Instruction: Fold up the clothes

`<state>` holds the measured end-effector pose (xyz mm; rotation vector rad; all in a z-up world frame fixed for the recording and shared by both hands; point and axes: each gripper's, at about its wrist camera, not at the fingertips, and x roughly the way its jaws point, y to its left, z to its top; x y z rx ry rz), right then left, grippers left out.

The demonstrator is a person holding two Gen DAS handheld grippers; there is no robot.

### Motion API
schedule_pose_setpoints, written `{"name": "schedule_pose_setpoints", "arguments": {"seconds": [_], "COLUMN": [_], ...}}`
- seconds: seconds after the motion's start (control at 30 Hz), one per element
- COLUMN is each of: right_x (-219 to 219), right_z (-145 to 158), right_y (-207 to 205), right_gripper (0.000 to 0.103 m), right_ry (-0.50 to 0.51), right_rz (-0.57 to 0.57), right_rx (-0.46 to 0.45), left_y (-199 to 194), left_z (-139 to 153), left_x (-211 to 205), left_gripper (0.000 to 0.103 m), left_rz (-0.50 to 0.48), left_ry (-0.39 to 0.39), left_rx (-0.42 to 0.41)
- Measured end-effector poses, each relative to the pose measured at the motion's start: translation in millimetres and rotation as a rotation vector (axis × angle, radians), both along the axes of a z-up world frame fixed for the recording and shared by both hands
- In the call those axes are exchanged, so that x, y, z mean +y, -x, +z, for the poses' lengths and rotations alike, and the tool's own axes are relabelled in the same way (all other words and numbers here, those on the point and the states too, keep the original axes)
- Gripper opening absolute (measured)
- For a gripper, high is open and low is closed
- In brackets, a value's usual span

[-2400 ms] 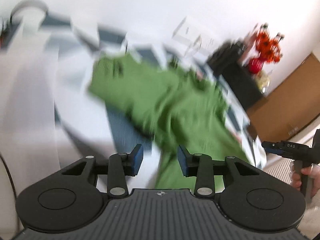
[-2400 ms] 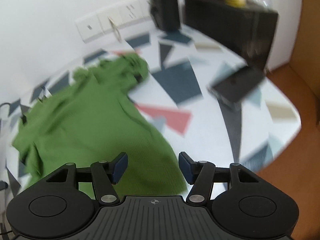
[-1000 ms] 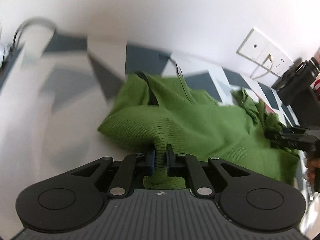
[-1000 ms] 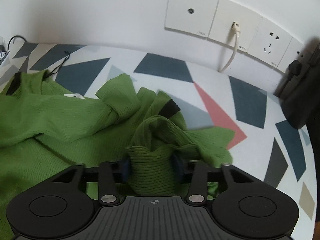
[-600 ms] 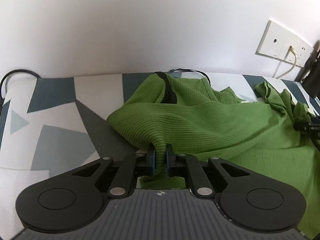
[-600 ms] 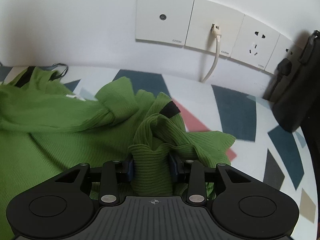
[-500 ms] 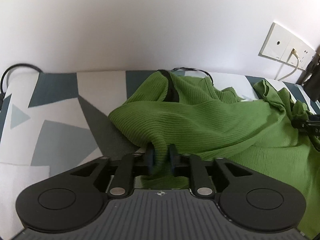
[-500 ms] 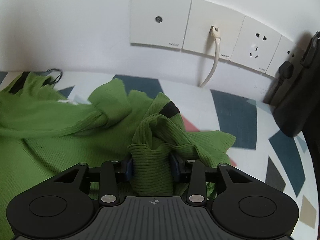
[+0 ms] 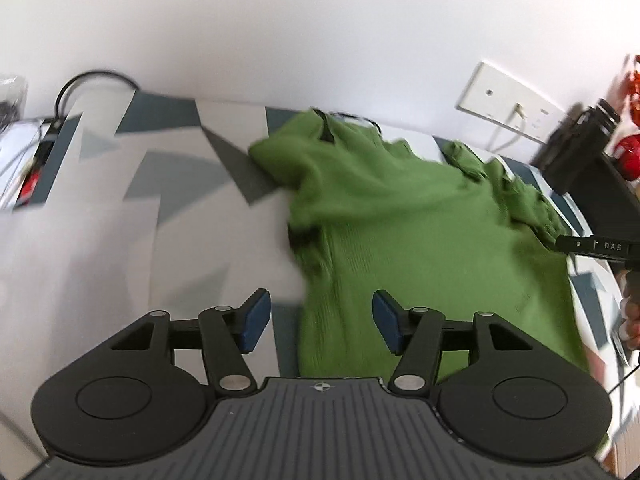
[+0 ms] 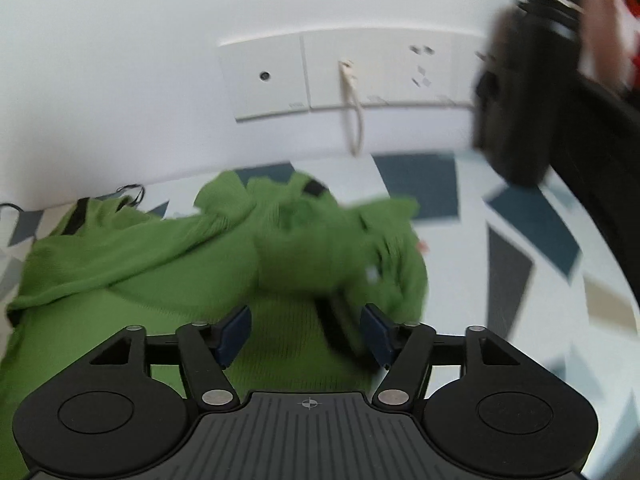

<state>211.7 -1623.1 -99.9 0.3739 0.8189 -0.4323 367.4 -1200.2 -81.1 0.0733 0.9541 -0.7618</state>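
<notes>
Backdrop: white wall [image 9: 320,40] behind your counter [image 9: 120,240], whose top carries grey, dark blue and white triangles.
Garment: your green knit top [image 9: 400,232] lies crumpled on the counter, spread from near the wall toward you; black trim shows at its far edge.
Left hand-held gripper [image 9: 320,322]: your jaws stand wide apart with nothing between the blue pads; the near hem of the top lies under the gap and the right pad.
Right hand-held gripper [image 10: 304,338]: your jaws stand wide too, held over the bunched right side of the top; no cloth is pinched.
Hard to make out: both views are motion-blurred, so the knit's folds smear together; whether the bunched mass is a sleeve cannot be told.
Cut off: each gripper body hides the near hem, and the fisheye rim crops the counter's corners.
Around: a row of white wall sockets [image 10: 340,76] with a pale cable [image 10: 352,112] hanging from one; a black bottle-like object [image 10: 524,92] stands just right of them, beside a dark box [image 9: 604,196].
Left view only: a black cable loop [image 9: 92,84] at the far left wall, cluttered items at the left edge, something red at the far right, and the tip of your other gripper marked "DAS", right at the top's right edge.
Right view only: socket holes and the cable plug up close.
</notes>
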Motion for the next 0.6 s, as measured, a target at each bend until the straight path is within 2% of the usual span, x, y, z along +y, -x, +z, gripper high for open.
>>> {"name": "schedule_pose_setpoints", "arguments": {"seconds": [0.1,0.2,0.27,0.33,0.5,0.6], "right_x": [22,45,62,78,116,130], "right_z": [8,16,22,28,40,46], "right_y": [28,54,71,88,122,138], "right_gripper": [0.067,0.072,0.084,0.088,0.089,0.091], "right_ry": [0.002,0.005,0.012,0.024,0.062,0.082], "right_rz": [-0.035,-0.065,-0.089,-0.111,-0.125,-0.12], "right_rx": [0.016,0.03,0.031,0.021,0.041,0.054], "left_y": [16,25,29,33,48,60], "left_z": [-1,1,5,8,11,5], "left_x": [12,22,28,33,45,52], "left_gripper": [0.067,0.069,0.069,0.069,0.069,0.069], "left_rz": [0.01,-0.007,-0.028,-0.06,-0.149,-0.122], "left_ry": [0.016,0.044,0.058,0.07,0.099,0.091], "left_rx": [0.044,0.069,0.077,0.09,0.13,0.156]}}
